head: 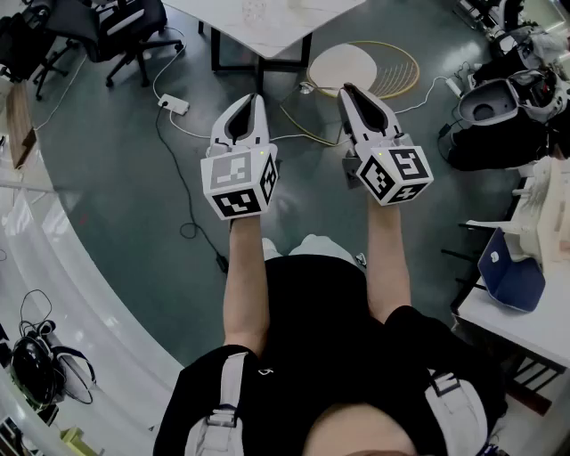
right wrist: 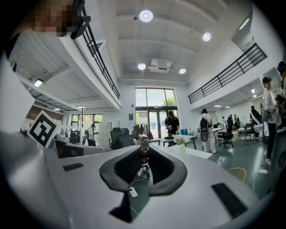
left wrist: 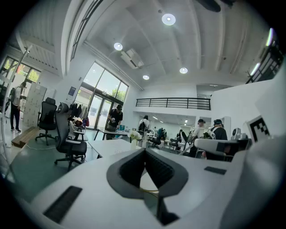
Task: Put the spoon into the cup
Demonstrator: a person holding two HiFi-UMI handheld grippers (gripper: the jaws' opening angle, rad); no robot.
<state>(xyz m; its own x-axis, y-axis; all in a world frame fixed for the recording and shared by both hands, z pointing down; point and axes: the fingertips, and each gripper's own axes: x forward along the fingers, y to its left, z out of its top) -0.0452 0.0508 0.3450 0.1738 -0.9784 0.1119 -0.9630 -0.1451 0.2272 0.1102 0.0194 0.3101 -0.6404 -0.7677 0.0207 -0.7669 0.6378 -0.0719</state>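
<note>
Left gripper (left wrist: pixel 144 151) jaws: clenched tip to tip, nothing between the pads.
Right gripper (right wrist: pixel 144 144) jaws: released to a narrow slit, gripping nothing; only floor and cable visible through the gap.
Below the jaws: bare green floor (head: pixel 116 178), with a white power strip (head: pixel 174 104) and its cable well under the left jaws and off to their left.
Ahead of the jaws: a white counter (head: pixel 294 27), well apart from both tips; impossible to tell what lies on top.
Spoon: in no view; not between either pair of jaws, nor near them.
Cup: likewise in no view.
Handling, as a guess: probably light, stiff, thin and smooth, so prone to slip or pivot between the pads; hardly fragile.
Hold, as a guess: best across the handle near mid-length, leaving the bowl end free to enter the cup first.
Task stage: apparently not yet begun.
</note>
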